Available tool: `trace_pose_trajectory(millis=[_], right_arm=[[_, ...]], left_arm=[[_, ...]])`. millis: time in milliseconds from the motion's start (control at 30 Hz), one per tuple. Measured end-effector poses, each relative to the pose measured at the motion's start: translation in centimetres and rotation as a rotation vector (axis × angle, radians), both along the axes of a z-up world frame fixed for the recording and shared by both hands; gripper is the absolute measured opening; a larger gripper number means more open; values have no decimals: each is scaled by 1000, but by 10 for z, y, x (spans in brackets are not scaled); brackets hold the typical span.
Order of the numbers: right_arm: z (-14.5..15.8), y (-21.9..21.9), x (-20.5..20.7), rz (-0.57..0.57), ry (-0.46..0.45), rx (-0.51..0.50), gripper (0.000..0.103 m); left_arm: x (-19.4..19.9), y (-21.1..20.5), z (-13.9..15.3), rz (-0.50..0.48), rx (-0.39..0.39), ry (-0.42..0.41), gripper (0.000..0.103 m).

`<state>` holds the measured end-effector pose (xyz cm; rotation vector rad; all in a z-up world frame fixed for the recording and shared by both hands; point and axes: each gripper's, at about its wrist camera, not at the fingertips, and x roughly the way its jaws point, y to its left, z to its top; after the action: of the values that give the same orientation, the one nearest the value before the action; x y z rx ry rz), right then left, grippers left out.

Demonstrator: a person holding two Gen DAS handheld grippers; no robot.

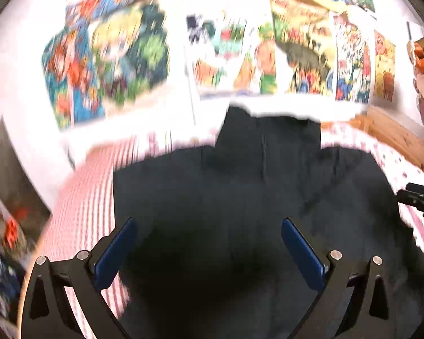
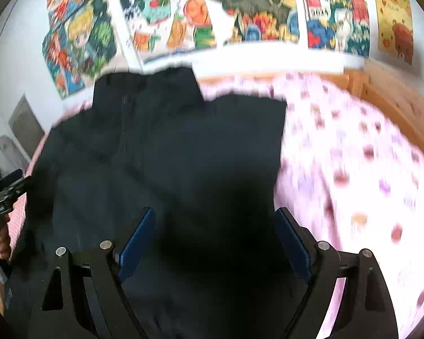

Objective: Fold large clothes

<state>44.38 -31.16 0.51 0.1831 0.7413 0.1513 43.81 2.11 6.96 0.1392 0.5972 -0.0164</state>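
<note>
With both our left claw [image 1: 209, 251] and right claw [image 2: 214, 243] wide and empty above the large black fabric garment [image 1: 254, 192] on the pink-patterned bed [image 2: 353, 155], we risk pinching one layer and dragging it crooked.

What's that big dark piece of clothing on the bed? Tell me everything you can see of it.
The dark garment looks black or very dark navy, of a soft, matte cloth. It lies spread flat on the pink patterned bedsheet, with a narrower section reaching toward the wall and a thin line, perhaps a seam or zip, running down it. A few creases show. Both sets of jaws stand open above its near edge; the blur hides whether they touch it.
</note>
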Motion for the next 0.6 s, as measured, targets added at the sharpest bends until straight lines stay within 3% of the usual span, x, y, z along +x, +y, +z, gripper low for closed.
trace_pose_trajectory(millis=[167,333,500,600], right_arm=[[39,28,59,6,-47,43,82],[57,64,121,-28,-124,-39,82],[56,69,173,-92,-114,5,82],[46,73,197,-95,-70,16,81]], left_arm=[[70,-17,25,-1,43,-72,103],[140,-24,16,43,22,-39,103],[174,-20,2,87,-75,-14,103],[191,-15,-5,102,-141,13,90]])
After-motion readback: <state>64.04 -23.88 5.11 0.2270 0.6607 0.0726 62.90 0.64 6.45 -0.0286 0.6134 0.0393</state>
